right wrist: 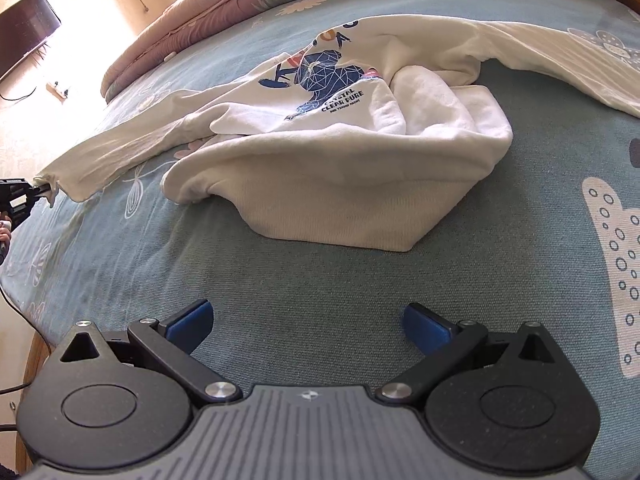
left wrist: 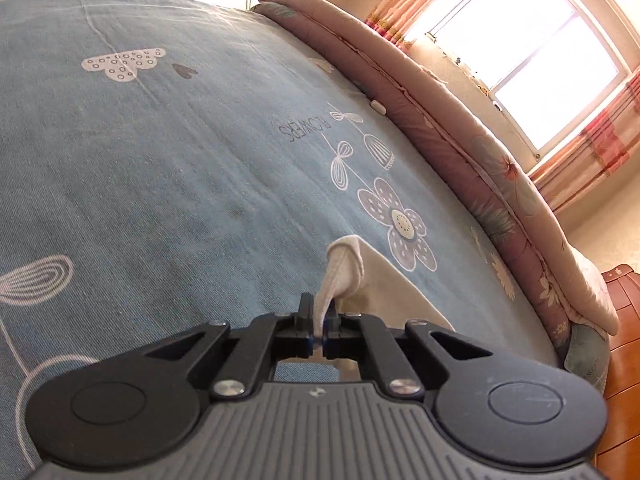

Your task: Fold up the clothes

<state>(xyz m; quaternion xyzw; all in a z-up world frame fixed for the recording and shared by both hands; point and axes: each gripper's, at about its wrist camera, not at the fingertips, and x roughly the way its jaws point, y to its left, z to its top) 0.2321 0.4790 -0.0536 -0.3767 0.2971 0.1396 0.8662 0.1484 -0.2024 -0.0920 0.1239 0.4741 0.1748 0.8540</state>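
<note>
Left gripper (left wrist: 322,320): fingers drawn narrow, pinching the ribbed cuff (left wrist: 340,272) of a cream sweatshirt (right wrist: 320,136). The cuff sticks up from between the fingertips; the sleeve trails off to the right and under the gripper body.

Right gripper (right wrist: 307,322): blue-padded fingers (right wrist: 192,322) spread wide, holding nothing, above bare bedsheet (right wrist: 320,280). The sweatshirt lies farther out, its ribbed hem the nearest part, apart from the fingertips.

Sweatshirt: rumpled on the blue flower-print bedsheet, front up, dark blue print and lettering showing. The hem is bunched up toward the chest. One sleeve runs left to the left gripper; the other runs off to the far right.

Right wrist view only: whole body of the garment, the left gripper at the far left edge gripping the sleeve end, a dark screen (right wrist: 26,28) on the far left wall.

Left wrist view only: close look at the pinch on the cuff, a folded pink floral quilt (left wrist: 460,140) along the right side of the bed, a bright window (left wrist: 532,48) with striped curtains (left wrist: 400,4).
</note>
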